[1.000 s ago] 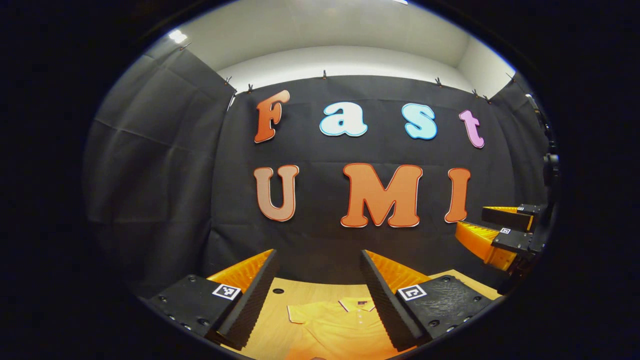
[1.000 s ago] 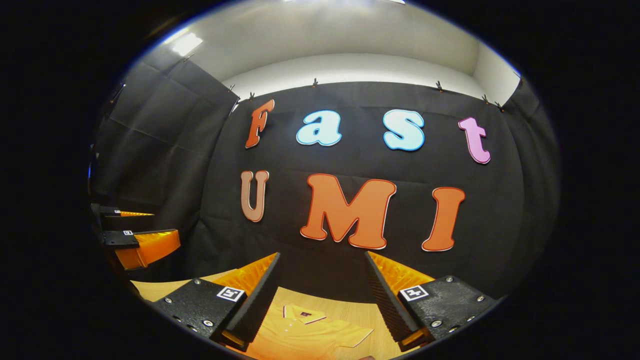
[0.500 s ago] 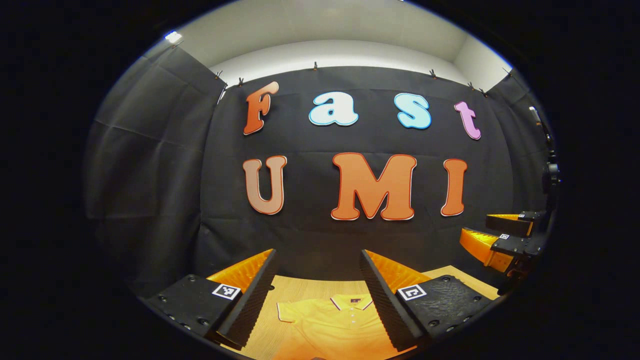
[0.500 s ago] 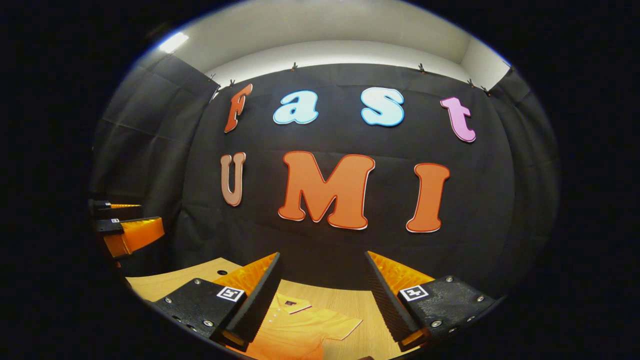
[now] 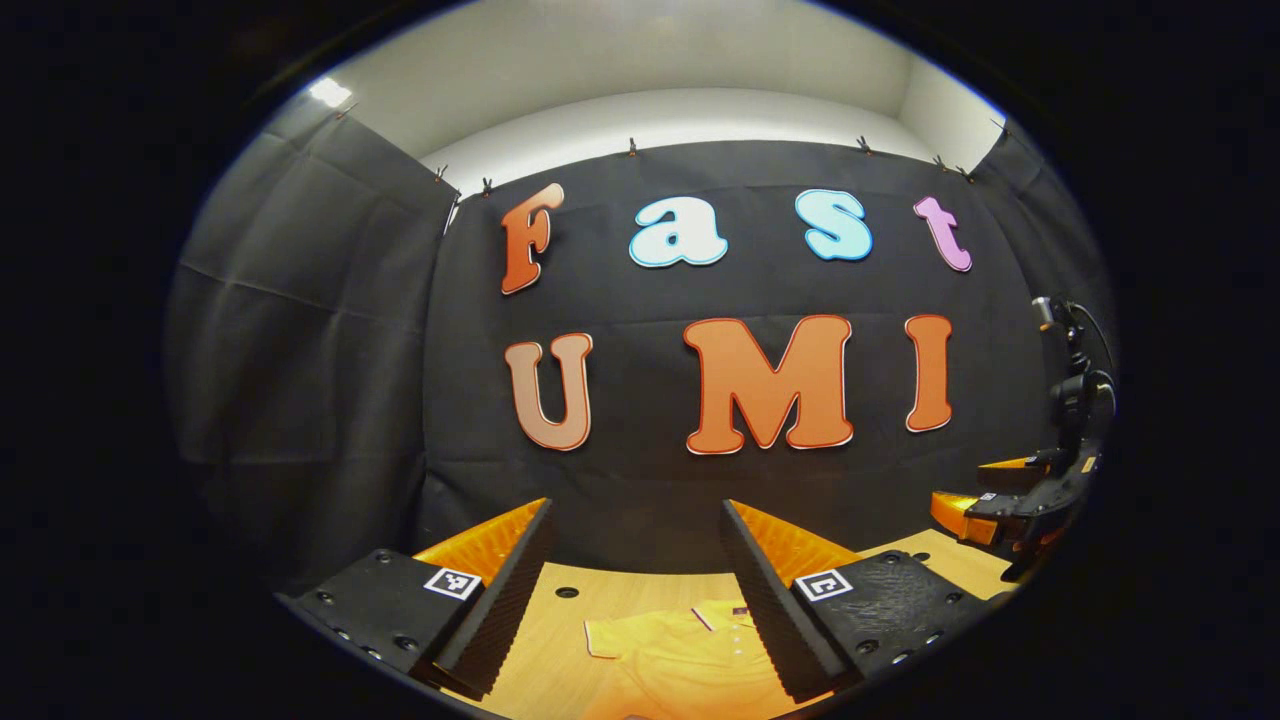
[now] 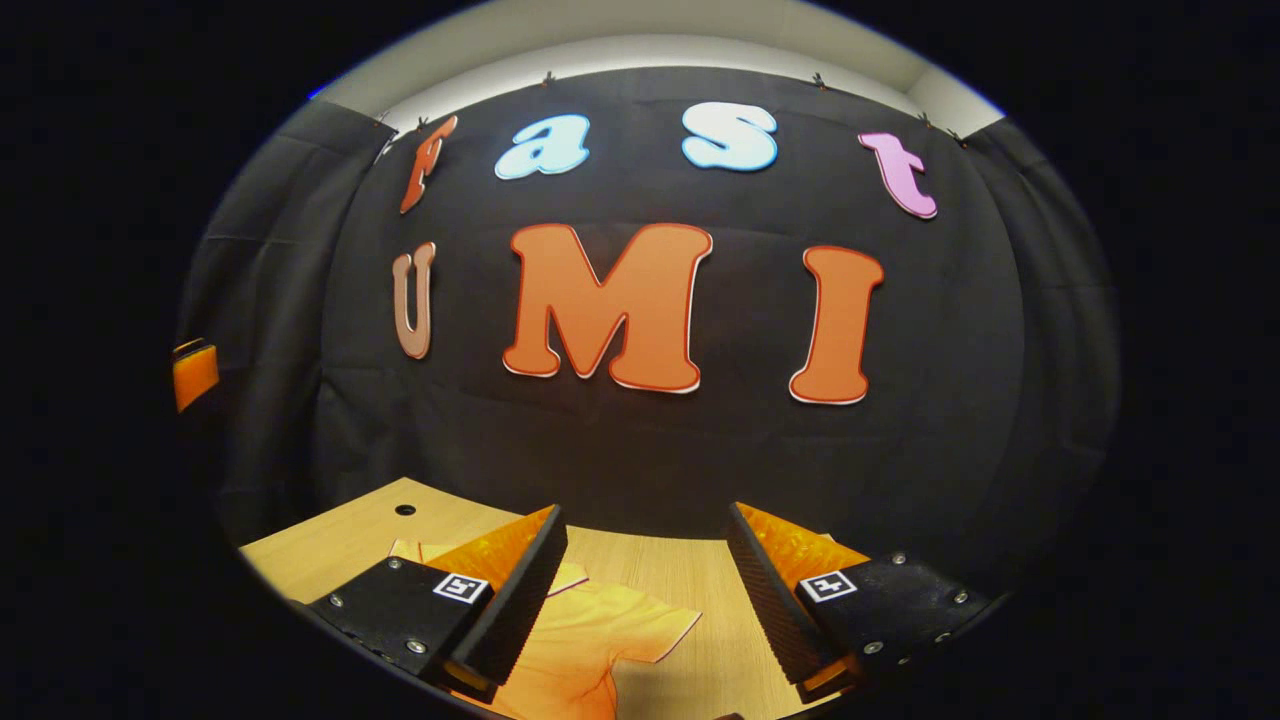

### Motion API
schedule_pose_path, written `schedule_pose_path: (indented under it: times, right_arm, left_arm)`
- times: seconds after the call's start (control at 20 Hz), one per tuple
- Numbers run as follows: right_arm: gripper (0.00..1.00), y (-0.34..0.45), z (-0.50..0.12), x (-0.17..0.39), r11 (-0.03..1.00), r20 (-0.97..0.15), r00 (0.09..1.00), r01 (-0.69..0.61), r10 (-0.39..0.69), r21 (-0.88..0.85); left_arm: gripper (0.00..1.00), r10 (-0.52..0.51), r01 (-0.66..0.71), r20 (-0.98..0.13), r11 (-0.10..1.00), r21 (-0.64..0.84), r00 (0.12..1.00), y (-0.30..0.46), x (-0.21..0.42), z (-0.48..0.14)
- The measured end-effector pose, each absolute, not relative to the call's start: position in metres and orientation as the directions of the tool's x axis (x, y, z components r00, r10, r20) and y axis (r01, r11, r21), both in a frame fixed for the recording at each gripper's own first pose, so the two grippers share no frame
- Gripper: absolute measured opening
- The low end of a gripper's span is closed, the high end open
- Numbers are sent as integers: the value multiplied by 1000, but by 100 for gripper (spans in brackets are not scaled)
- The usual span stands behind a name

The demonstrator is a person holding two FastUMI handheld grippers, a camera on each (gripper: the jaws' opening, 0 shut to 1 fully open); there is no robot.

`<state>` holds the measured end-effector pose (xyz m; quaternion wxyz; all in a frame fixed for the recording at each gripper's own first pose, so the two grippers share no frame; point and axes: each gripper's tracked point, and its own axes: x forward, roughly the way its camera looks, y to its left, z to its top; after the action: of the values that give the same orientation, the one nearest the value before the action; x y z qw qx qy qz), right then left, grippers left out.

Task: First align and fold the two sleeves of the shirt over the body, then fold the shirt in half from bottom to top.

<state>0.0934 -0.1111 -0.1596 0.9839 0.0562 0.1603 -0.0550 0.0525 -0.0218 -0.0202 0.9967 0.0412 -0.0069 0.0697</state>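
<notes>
The right tongs [image 6: 645,560] have pitched down and moved toward the table [image 6: 340,545] over the last second; more of the tabletop and of the shirt [image 6: 590,640] now shows between their fingers. The left tongs [image 5: 635,560] have shifted only slightly. Both sets of tongs stand apart, holding nothing. Judgement: the approach to the first sleeve has begun; no fold is made.

The shirt lies flat on the table below both tongs, collar toward the far edge. In the left gripper view, the right tongs [image 5: 985,500] appear near the right edge. The shirt's lower body and hem are cut off, and the fingers cover part of each shoulder.
</notes>
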Motion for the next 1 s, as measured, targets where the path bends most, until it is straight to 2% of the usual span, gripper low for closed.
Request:
schedule_pose_path:
  times: [0.05,0.2,0.5,0.75,0.95,1.0]
  right_arm:
    - [97,-113,-173,100,986,-366,927,131,-84,105]
    - [98,-113,-217,118,976,-497,868,128,-25,174]
    - [97,-113,-311,132,953,-729,681,173,66,248]
    - [96,-108,-375,129,949,-855,502,186,131,255]
    - [95,-99,-414,131,939,-905,378,195,194,282]
    - [100,-98,-423,131,937,-914,351,200,204,286]
  left_arm:
    - [96,147,-148,17,985,86,989,-20,51,-20]
    - [98,180,-180,4,979,91,984,-17,52,-23]
    - [98,262,-259,-24,961,99,965,2,52,-33]
    - [98,309,-301,-65,948,103,949,4,53,-44]
    - [98,331,-319,-89,939,130,939,2,52,-50]
    - [98,336,-322,-96,937,138,937,1,51,-52]
